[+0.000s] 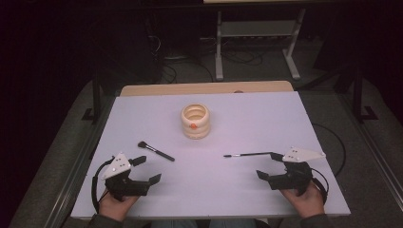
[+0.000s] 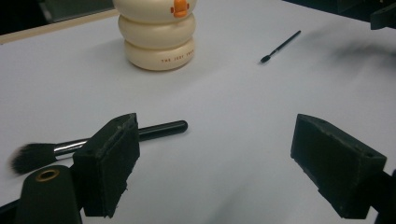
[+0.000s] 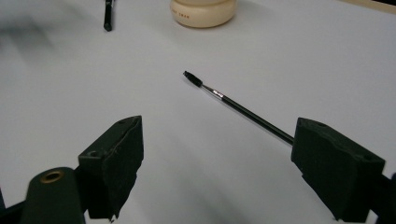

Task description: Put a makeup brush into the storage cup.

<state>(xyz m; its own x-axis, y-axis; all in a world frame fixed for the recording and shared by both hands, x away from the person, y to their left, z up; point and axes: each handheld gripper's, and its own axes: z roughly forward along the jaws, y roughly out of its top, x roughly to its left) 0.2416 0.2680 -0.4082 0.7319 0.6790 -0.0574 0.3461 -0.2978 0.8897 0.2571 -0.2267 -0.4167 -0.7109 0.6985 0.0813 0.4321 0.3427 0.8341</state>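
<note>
left gripper (image 1: 144, 169): wide, holds nothing | right gripper (image 1: 267, 165): wide, holds nothing | brush (image 1: 155, 151) lies near left gripper | thin brush (image 1: 247, 154) lies near right one | holder (image 1: 195, 121) apart | progress: nothing picked yet, both brushes left

Lab or test room, not a home. A white-topped desk (image 1: 266, 118) stands alone on grey carpet (image 1: 332, 109), dark surroundings; cables (image 1: 237, 57) trail over the floor past a metal bench frame (image 1: 256, 42) behind.
</note>
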